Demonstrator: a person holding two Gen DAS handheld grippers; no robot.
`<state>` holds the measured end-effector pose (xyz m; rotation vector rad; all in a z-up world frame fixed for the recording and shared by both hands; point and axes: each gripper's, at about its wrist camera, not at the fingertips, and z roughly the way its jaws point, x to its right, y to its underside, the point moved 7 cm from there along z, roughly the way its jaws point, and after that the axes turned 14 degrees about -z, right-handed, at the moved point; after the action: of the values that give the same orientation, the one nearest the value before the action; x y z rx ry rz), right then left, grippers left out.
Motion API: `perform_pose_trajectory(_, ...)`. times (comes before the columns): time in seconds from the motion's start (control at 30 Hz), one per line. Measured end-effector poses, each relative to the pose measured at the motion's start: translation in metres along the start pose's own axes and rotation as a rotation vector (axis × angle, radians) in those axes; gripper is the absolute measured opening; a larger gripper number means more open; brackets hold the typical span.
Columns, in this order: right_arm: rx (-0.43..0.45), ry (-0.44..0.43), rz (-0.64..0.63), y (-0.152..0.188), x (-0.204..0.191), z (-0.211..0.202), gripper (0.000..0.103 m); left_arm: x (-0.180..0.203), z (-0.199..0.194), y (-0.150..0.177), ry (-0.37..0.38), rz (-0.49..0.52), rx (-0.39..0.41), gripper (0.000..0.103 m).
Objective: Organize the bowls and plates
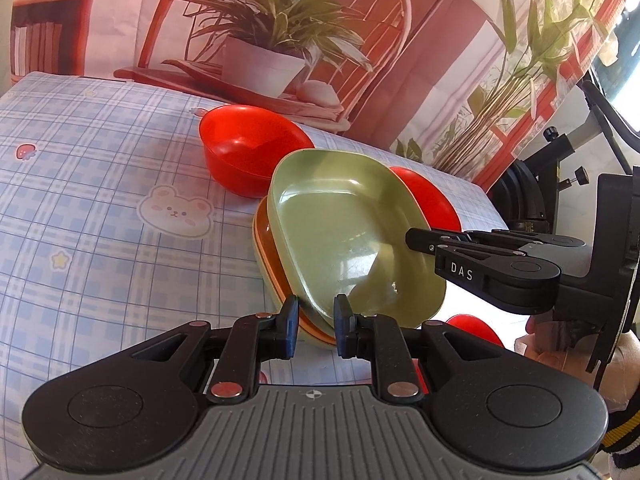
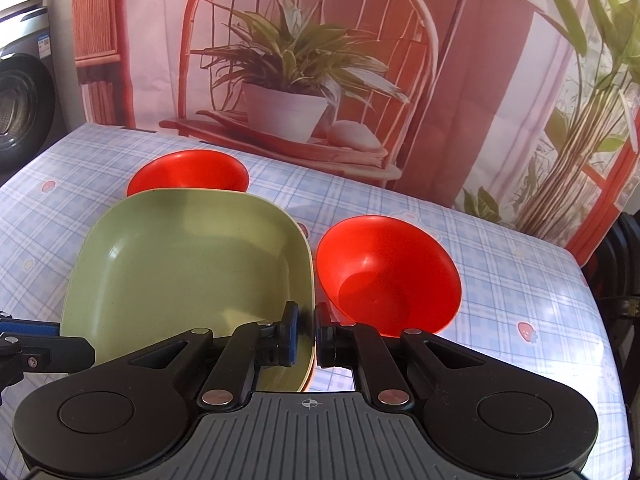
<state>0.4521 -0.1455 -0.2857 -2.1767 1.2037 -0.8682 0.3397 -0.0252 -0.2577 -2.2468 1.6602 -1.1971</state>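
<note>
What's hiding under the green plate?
An orange plate sits right under the green plate; only its edge peeks out. The rest is covered, so anything lower can't be seen.

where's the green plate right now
The green plate sits centre-left in the right wrist view, stacked on an orange plate, pinched by both claws, between two red bowls.

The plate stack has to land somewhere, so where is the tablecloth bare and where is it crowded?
Bare cloth lies on the tablecloth left of the green plate and the far red bowl, around the bear print. Another patch lies right of the near red bowl, toward the table edge. Between the two bowls, where both grippers grip the stack, it is crowded.
</note>
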Motion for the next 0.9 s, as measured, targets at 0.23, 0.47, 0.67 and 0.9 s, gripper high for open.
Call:
perform_pose_trajectory(0.23, -0.024, 0.005, -0.007, 0.003, 0.0, 0.007, 0.008, 0.002, 0.004, 0.002, -0.006, 0.012, -0.005, 0.02)
perform_pose_trajectory(0.47, -0.034, 0.01, -0.02, 0.003, -0.001, 0.011, 0.008, 0.002, 0.006, 0.001, -0.014, 0.018, -0.008, 0.02)
perform_pose_trajectory(0.67, -0.053, 0.009, -0.034, 0.006, -0.002, 0.016, 0.008, -0.001, 0.006, -0.001, 0.006, 0.002, -0.014, 0.02)
perform_pose_trajectory(0.9, -0.07, 0.019, -0.035, 0.01, -0.001, 0.017, 0.007, 0.0, 0.002, 0.002, -0.002, 0.005, -0.006, 0.02)
